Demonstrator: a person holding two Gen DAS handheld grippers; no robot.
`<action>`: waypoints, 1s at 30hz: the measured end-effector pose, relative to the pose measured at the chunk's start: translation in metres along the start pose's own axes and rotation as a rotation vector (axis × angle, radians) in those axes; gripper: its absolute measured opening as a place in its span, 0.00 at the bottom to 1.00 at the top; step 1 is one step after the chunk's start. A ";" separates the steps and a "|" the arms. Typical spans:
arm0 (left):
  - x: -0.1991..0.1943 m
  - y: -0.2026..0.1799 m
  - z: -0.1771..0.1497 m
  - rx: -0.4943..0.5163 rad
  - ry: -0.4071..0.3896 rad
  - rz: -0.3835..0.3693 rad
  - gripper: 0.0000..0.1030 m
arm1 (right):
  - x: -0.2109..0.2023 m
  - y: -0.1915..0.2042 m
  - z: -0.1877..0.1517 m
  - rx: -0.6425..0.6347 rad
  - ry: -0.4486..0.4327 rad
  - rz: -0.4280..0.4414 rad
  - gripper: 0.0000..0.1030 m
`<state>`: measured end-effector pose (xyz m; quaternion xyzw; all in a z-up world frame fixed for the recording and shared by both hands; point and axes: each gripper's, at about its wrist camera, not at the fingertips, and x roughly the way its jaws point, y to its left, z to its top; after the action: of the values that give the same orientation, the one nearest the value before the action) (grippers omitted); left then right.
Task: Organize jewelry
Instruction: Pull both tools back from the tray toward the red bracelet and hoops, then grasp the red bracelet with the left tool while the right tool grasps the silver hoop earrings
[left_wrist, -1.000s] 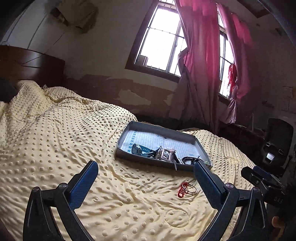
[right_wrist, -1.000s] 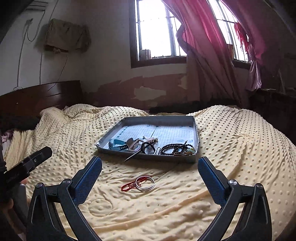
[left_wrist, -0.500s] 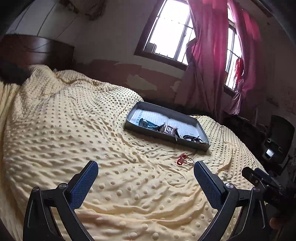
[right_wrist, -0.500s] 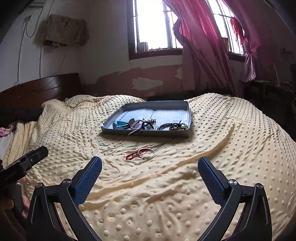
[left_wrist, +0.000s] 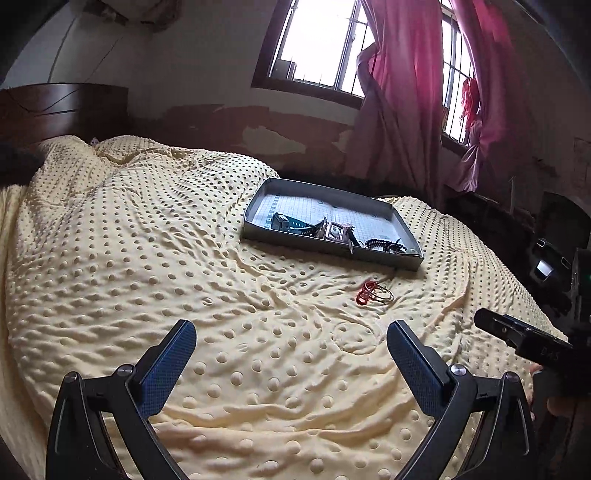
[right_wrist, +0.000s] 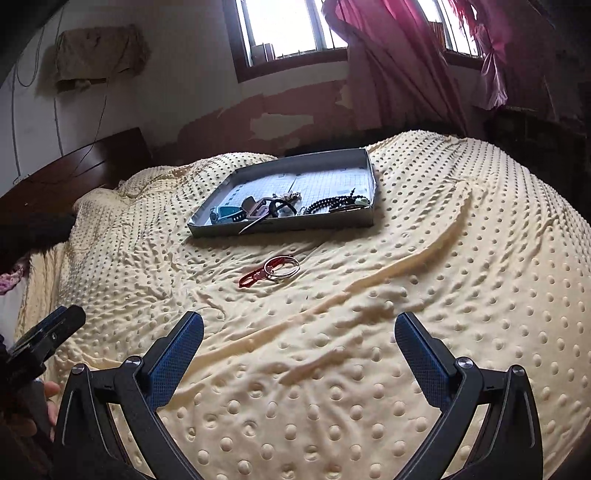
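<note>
Grey tray (right_wrist: 280, 225) of jewelry on dotted yellow blanket (right_wrist: 424, 258), bangles (right_wrist: 282, 267) just before it

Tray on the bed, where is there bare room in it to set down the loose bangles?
The tray is bare across its back half, toward the window. Its near edge is crowded: watches left, black beads right. The bangles lie outside it.

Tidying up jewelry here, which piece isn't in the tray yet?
The bangles with the red clip, lying on the yellow blanket before the tray; everything else sits inside it.
</note>
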<state>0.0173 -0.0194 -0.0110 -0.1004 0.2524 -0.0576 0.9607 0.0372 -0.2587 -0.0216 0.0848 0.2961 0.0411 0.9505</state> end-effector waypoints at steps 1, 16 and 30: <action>0.003 0.001 0.000 -0.006 0.006 -0.010 1.00 | 0.004 -0.004 0.003 0.005 0.018 -0.004 0.99; 0.073 -0.019 0.021 0.071 0.144 -0.103 1.00 | 0.077 -0.015 0.059 -0.133 0.129 0.084 0.99; 0.160 -0.046 0.039 0.065 0.322 -0.305 0.61 | 0.140 -0.038 0.067 -0.060 0.180 0.169 0.43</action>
<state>0.1723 -0.0839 -0.0430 -0.0961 0.3822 -0.2256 0.8909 0.1914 -0.2868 -0.0523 0.0768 0.3707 0.1373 0.9153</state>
